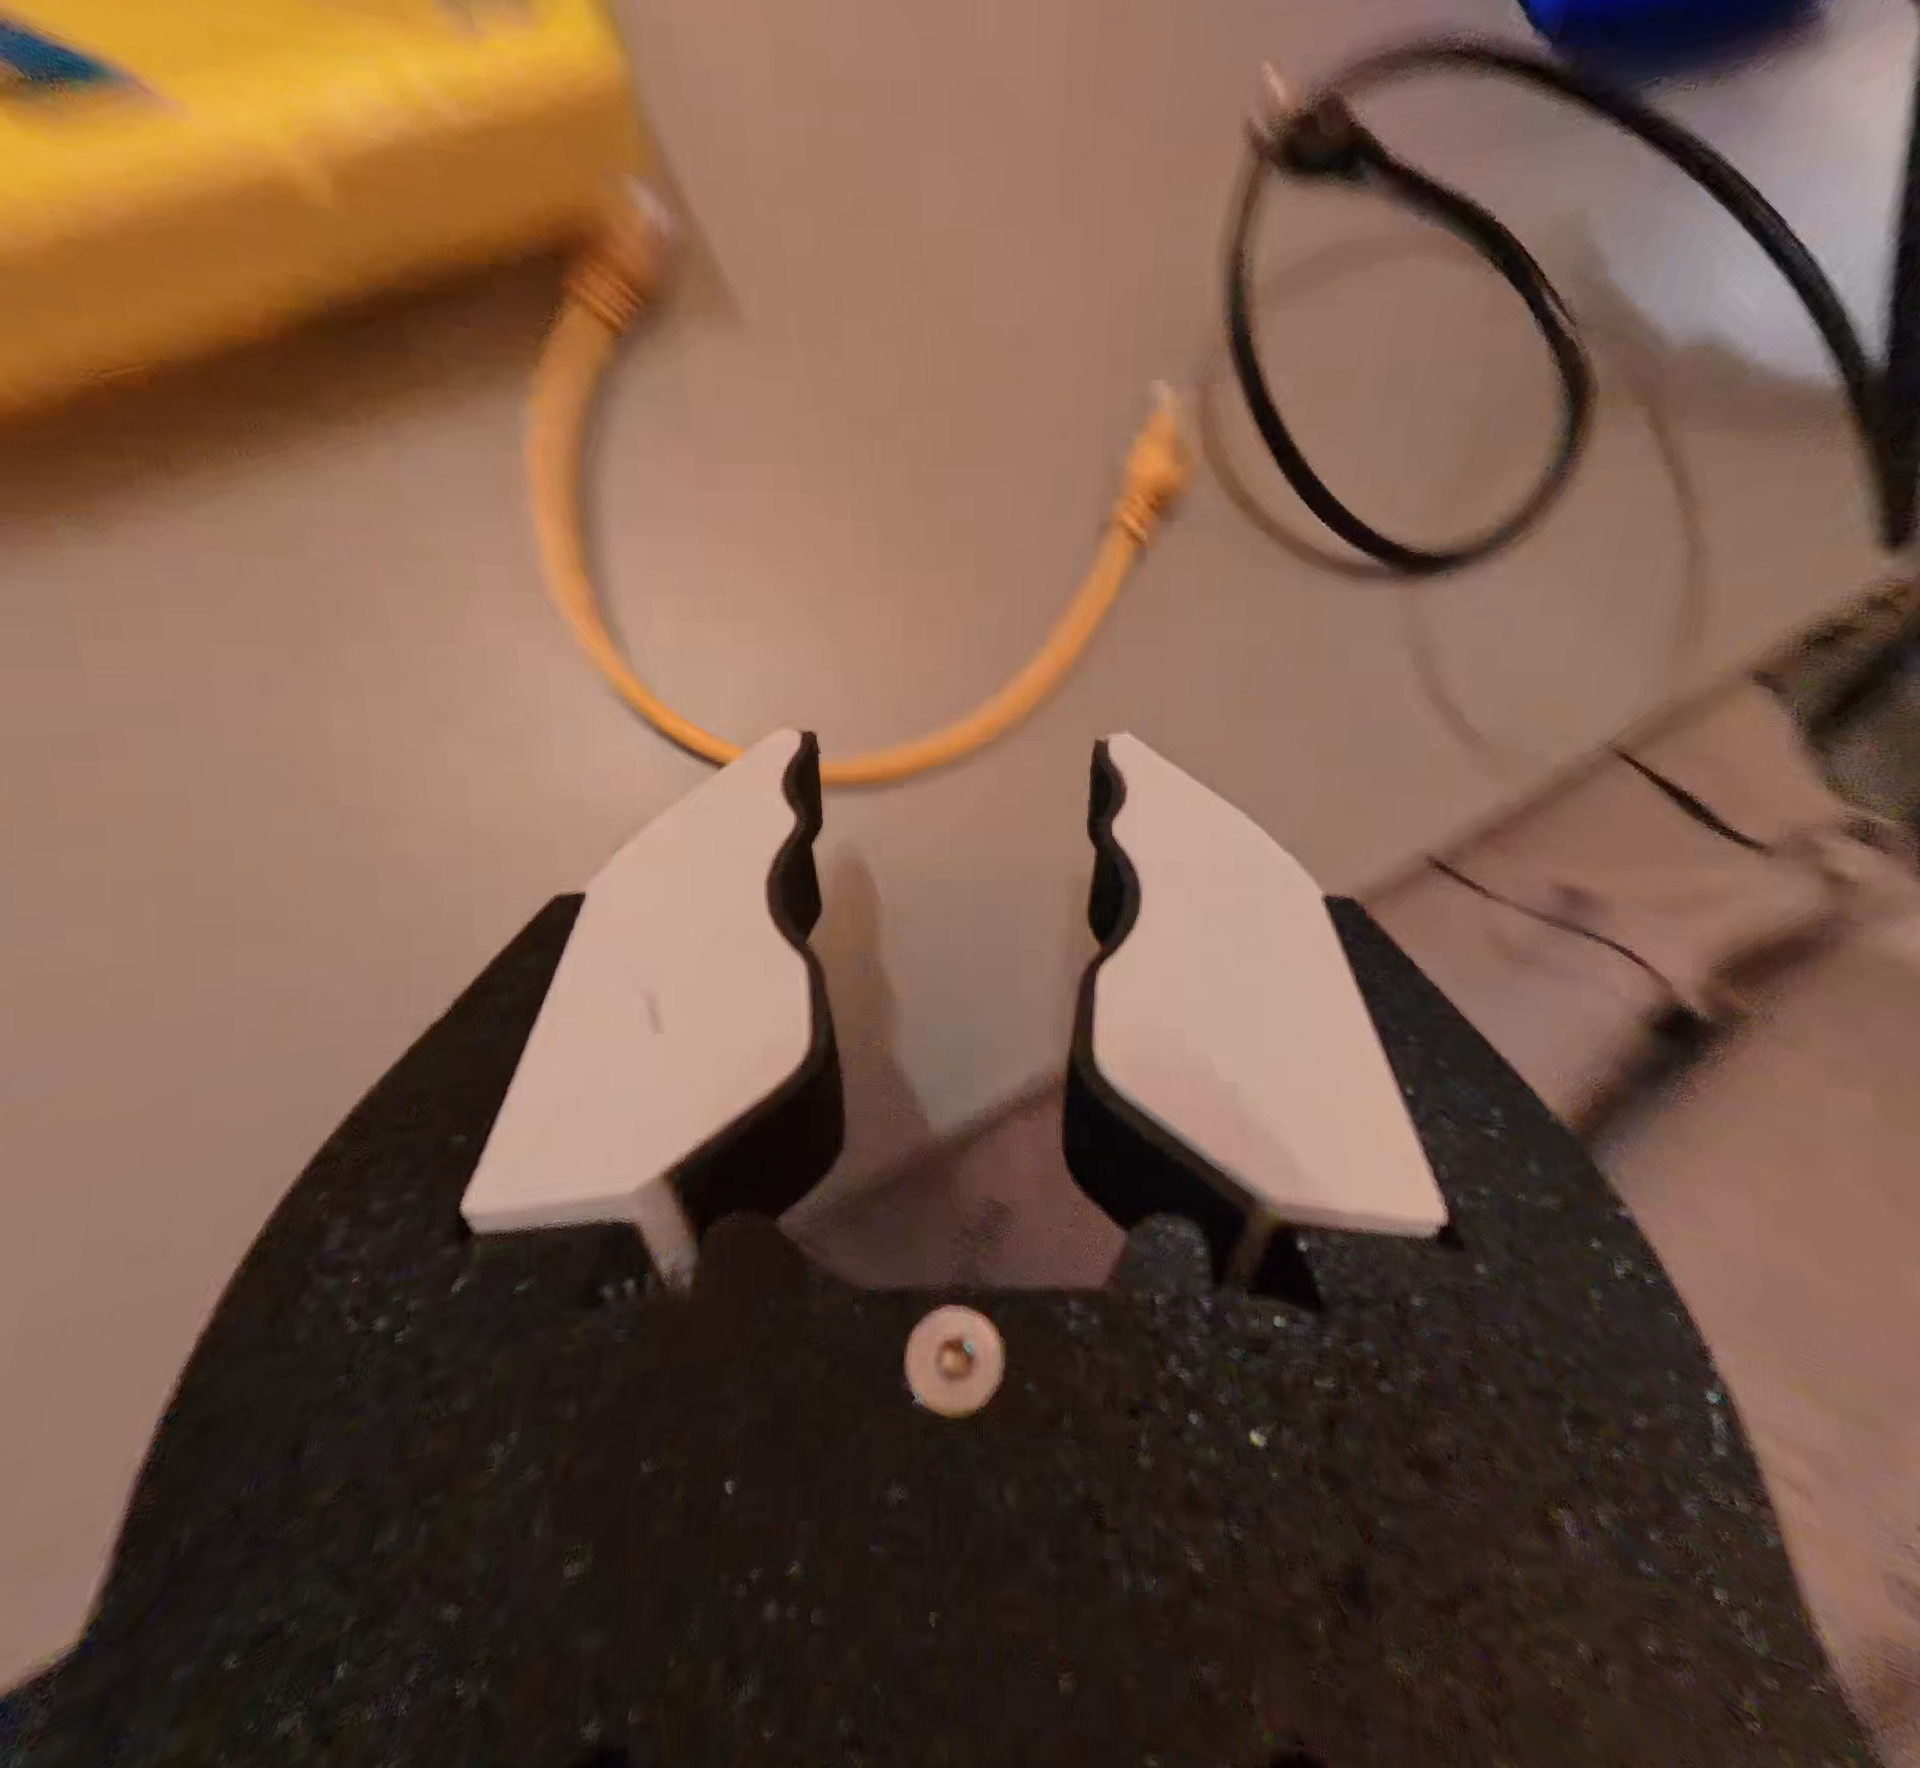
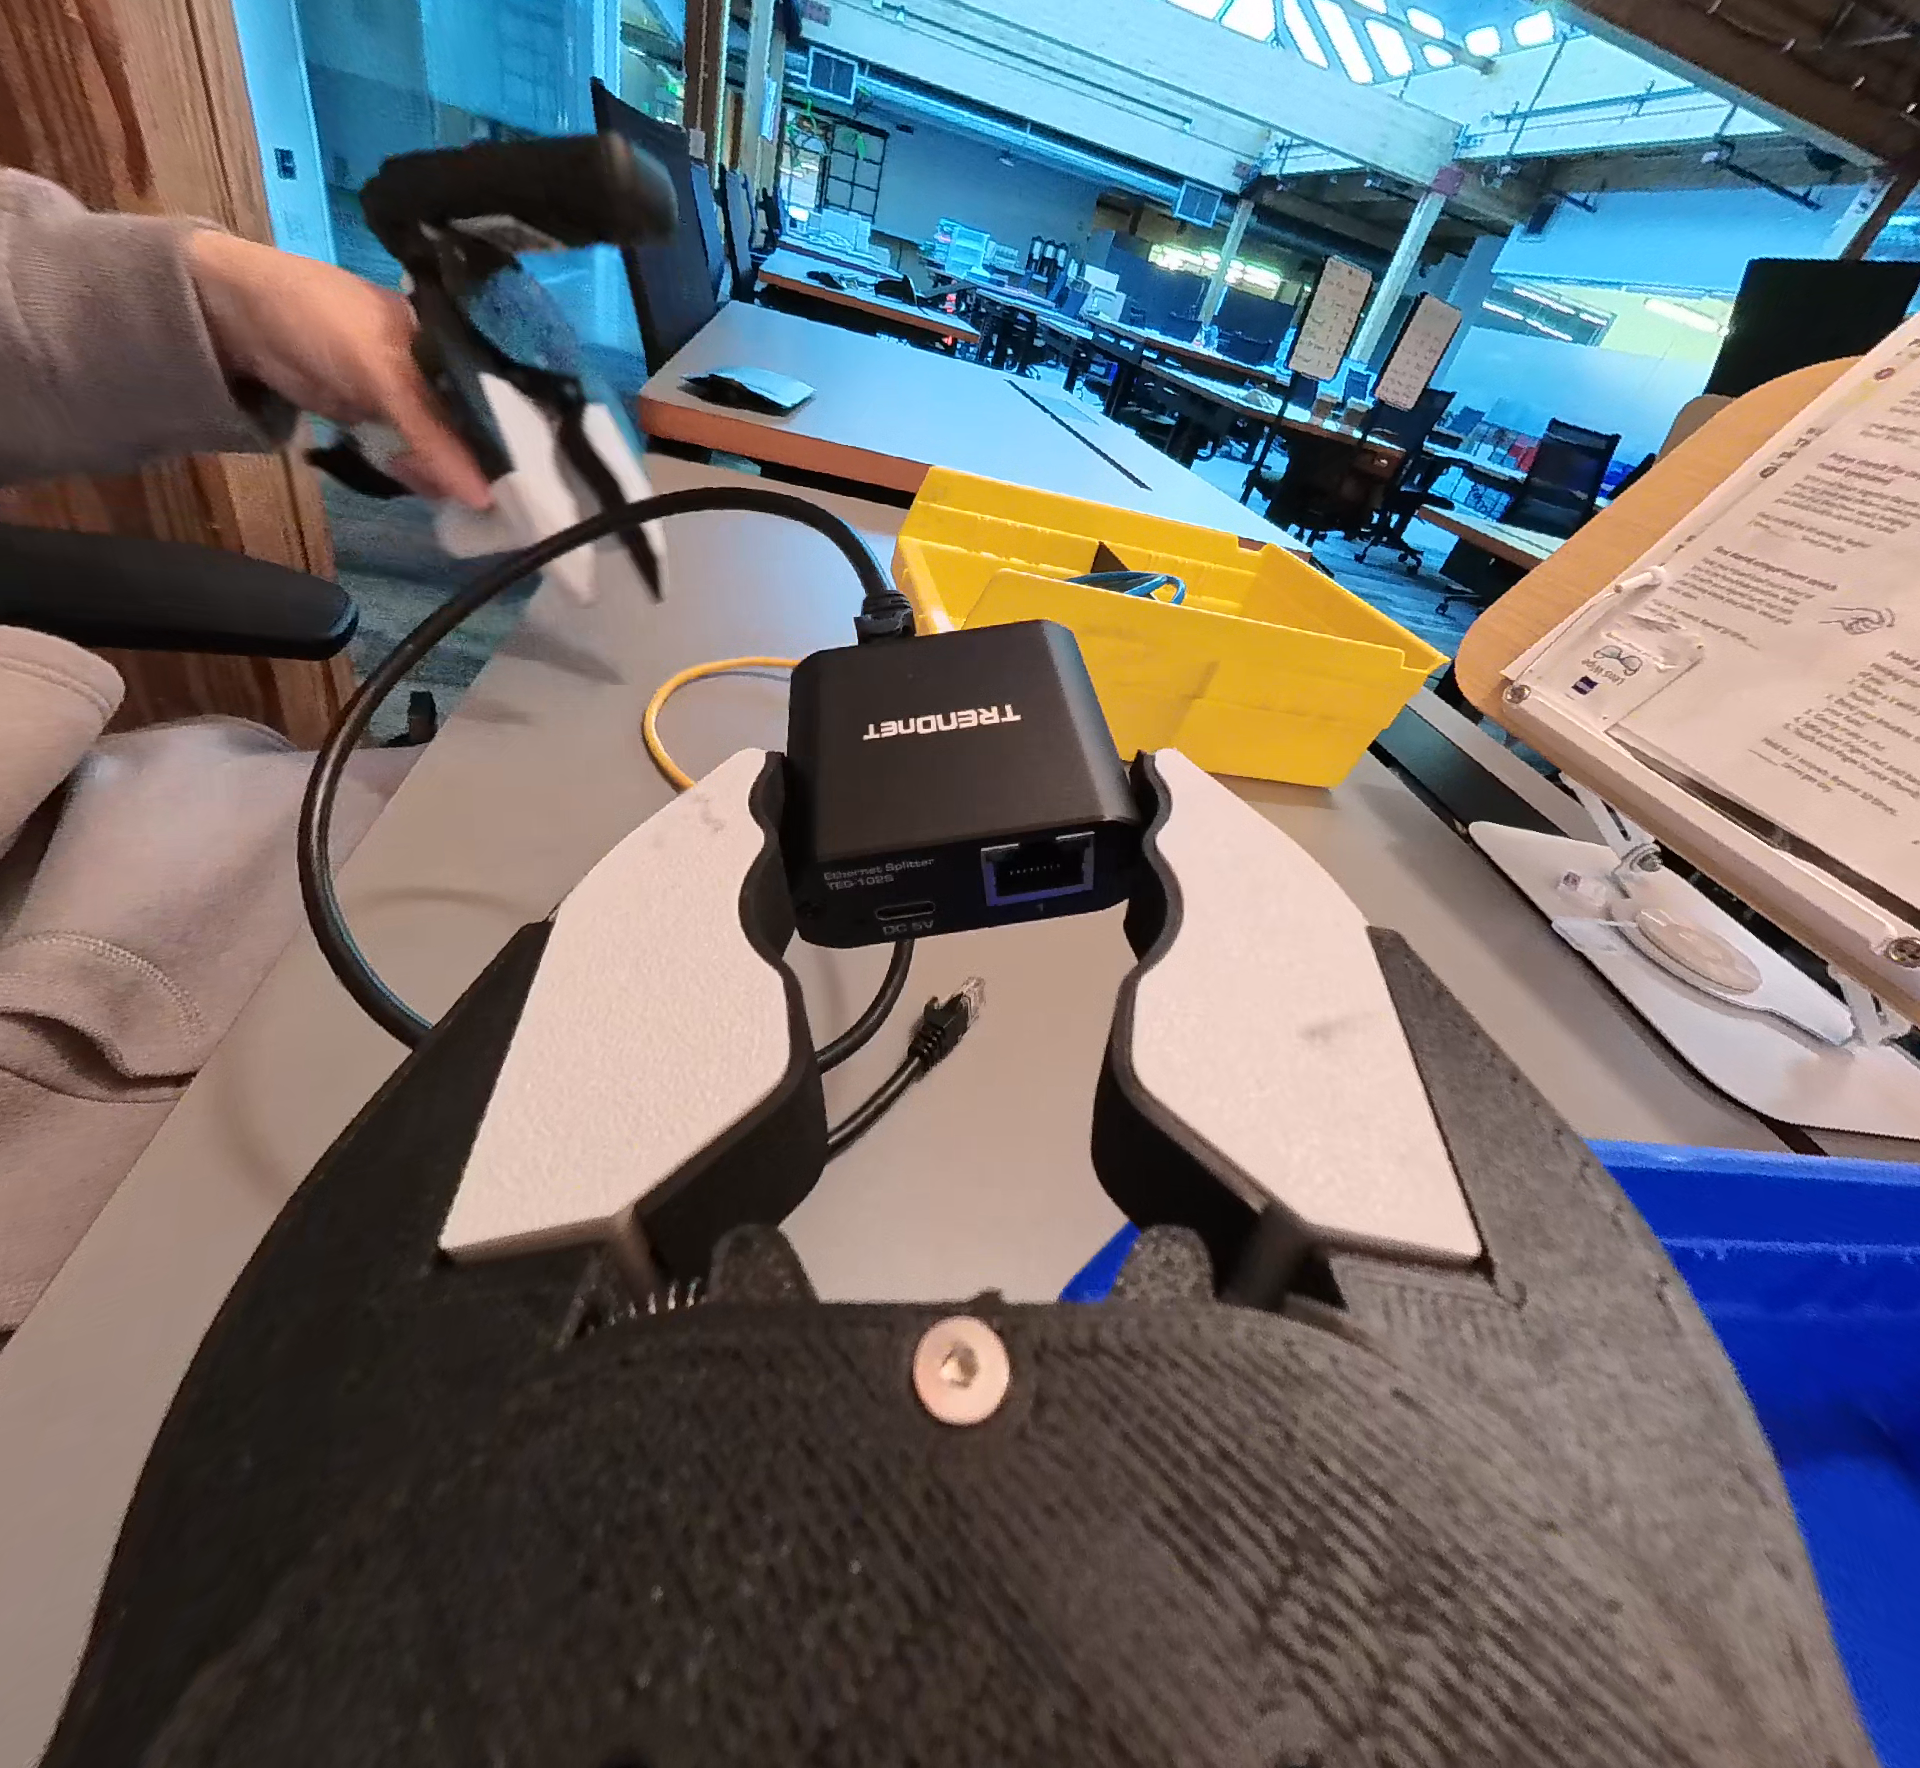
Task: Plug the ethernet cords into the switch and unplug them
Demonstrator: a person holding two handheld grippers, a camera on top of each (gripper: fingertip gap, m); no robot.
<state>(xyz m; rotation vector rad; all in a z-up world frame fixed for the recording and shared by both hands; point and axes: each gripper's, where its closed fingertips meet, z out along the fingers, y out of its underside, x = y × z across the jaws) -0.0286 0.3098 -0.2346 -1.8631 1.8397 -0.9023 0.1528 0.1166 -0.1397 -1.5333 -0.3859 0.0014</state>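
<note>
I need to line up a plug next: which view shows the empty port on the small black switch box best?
The right wrist view: the small black switch box sits clamped in the right tool, its empty blue-rimmed port facing the camera, sharp. The left wrist view doesn't show the box at all, only blurred cables.
</note>
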